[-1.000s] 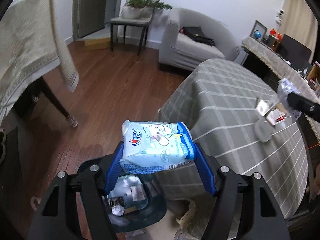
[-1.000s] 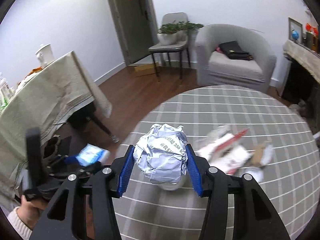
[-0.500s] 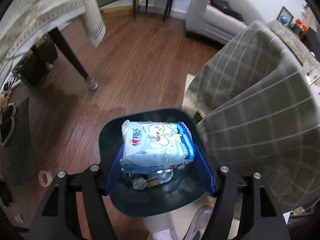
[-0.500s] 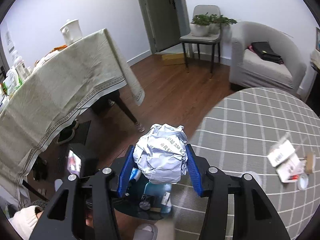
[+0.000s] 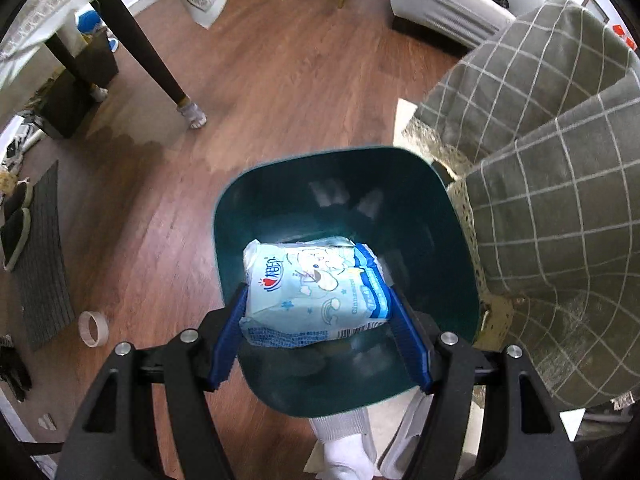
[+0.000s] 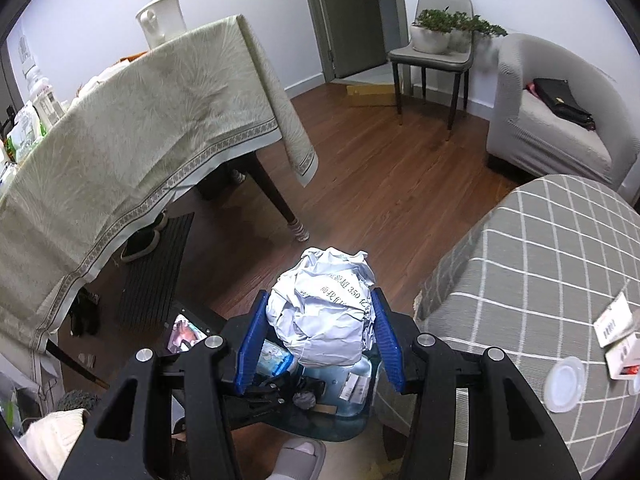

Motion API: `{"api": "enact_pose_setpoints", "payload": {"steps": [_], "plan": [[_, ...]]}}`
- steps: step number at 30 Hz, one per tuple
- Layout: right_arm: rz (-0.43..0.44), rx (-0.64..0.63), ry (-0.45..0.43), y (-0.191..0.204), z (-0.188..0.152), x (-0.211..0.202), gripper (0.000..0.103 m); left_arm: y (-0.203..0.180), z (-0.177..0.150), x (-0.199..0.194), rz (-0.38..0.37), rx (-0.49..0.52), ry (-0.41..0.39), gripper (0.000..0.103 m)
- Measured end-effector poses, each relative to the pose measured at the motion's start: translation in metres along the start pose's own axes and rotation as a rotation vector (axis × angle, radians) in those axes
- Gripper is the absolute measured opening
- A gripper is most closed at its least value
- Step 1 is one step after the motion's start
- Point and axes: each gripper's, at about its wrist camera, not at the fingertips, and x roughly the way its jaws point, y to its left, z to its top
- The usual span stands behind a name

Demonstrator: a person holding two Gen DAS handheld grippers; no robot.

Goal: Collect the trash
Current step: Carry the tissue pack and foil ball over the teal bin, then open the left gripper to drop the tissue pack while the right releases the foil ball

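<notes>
My left gripper [image 5: 320, 312] is shut on a light blue tissue pack [image 5: 314, 300] and holds it directly over the mouth of a dark green trash bin [image 5: 280, 184] on the floor. My right gripper [image 6: 318, 336] is shut on a crumpled ball of white paper [image 6: 322, 310] and holds it above the same bin [image 6: 340, 428], which holds a plastic bottle and other scraps. The left gripper's black body [image 6: 256, 392] shows below the paper ball. Loose trash, white packets [image 6: 614, 332] and a round lid [image 6: 566, 386], lies on the grey checked table [image 6: 532, 264].
The checked tablecloth [image 5: 560, 184] hangs right beside the bin. A table with a beige cloth [image 6: 132, 132] and dark legs stands to the left. A tape roll [image 5: 93, 328] and a dark mat [image 5: 40, 256] lie on the wood floor. An armchair [image 6: 556, 120] and a chair with plants [image 6: 436, 48] stand behind.
Both grippers have swung away from the checked table and down toward the bin. The tissue pack is now lower over the bin's mouth, and the paper ball now hangs over the bin.
</notes>
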Motion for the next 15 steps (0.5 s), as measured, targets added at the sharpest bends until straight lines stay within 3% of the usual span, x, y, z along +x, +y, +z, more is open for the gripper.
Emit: {"api": "enact_pose_setpoints", "payload": {"steps": [8,15], "plan": [[0.0,-0.016,0.049,0.009,-0.001,0.018,0.051,0.006,-0.003,0.0,0.007,0.033,0.001,0.082],[-0.01,-0.023,0.083,0.014,-0.001,0.032,0.051,0.019,0.001,-0.021,-0.006,0.01,-0.062,0.079]]}}
